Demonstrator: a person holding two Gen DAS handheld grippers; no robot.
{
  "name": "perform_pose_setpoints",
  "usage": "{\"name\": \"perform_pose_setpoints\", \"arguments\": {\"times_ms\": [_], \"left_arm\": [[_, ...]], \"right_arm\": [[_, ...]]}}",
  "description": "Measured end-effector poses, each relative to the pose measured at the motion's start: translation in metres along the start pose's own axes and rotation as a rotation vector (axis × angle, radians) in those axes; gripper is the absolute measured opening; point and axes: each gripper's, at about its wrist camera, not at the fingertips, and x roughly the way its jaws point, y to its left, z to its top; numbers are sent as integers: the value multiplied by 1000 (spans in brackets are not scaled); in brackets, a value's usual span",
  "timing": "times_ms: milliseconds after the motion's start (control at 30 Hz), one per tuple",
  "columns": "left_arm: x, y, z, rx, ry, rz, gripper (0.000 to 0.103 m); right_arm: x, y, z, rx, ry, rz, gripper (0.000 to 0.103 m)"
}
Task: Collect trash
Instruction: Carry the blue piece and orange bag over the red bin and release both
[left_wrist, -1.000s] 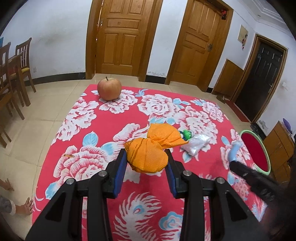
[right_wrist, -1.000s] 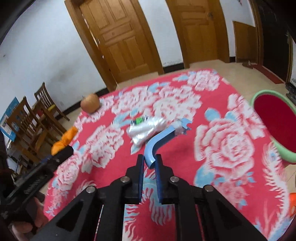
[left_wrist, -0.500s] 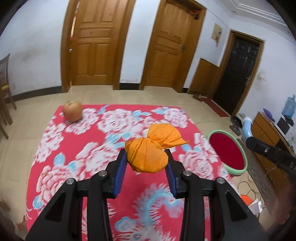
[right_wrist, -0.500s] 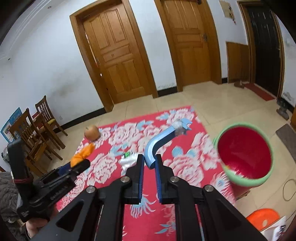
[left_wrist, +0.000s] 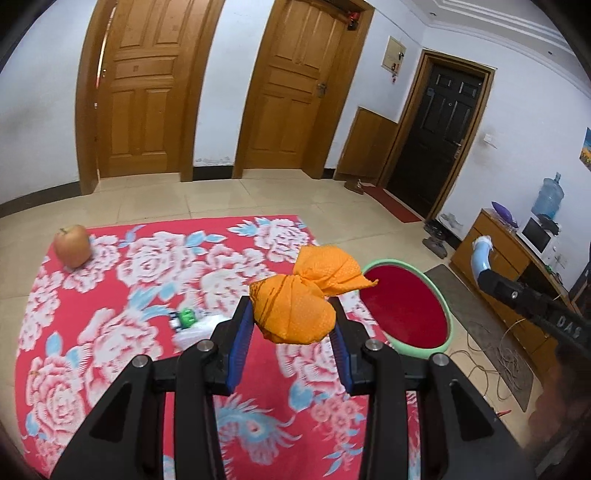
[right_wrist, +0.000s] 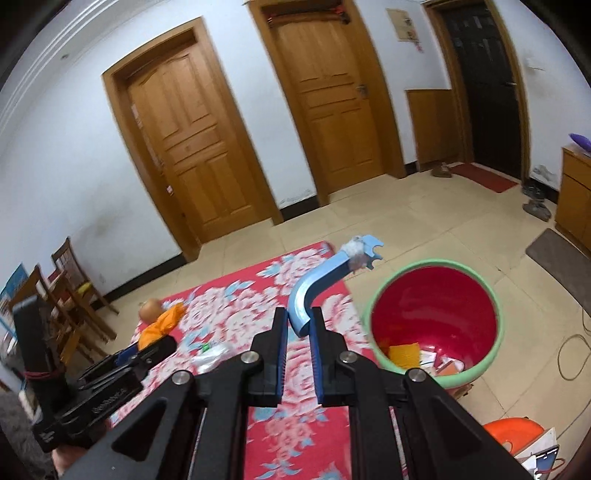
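The left gripper (left_wrist: 291, 338) is clamped on an orange knotted cloth bundle (left_wrist: 295, 312), both blue pads pressing its lower lobe; the knot and free flap rise toward 1 o'clock. The bundle is held clear above the red floral mat (left_wrist: 122, 295).

The right gripper (right_wrist: 297, 341) is closed narrowly on the lower end of a curved blue plastic piece (right_wrist: 321, 282), which arcs up toward 1 o'clock, ending in a forked tip with a pale wad stuck to it.

The green-rimmed red bin (right_wrist: 495, 354) sits on the tile floor off the mat's far right edge, at 2 o'clock from the right gripper; yellow and white scraps lie in its bottom. In the left view the same bin lies at 3 o'clock, just beyond the bundle.

On the mat, a crumpled clear wrapper with a green label (left_wrist: 192, 325) lies at 9 o'clock from the left gripper, and an apple (left_wrist: 72, 245) rests near the far left corner. Open tile floor surrounds the mat toward the doors.
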Motion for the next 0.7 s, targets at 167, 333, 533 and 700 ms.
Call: {"name": "perform_pose_setpoints", "arguments": {"times_ms": [167, 333, 533, 700], "left_arm": [[23, -19, 3, 16, 22, -13, 40], [51, -42, 3, 44, 54, -35, 40], [80, -66, -1, 96, 79, -37, 40], [103, -78, -4, 110, 116, -39, 40]], "right_arm": [[10, -30, -8, 54, -4, -41, 13], [25, -59, -18, 131, -4, -63, 13], [48, -96, -27, 234, 24, -90, 14], [71, -125, -34, 301, 67, -128, 14]]}}
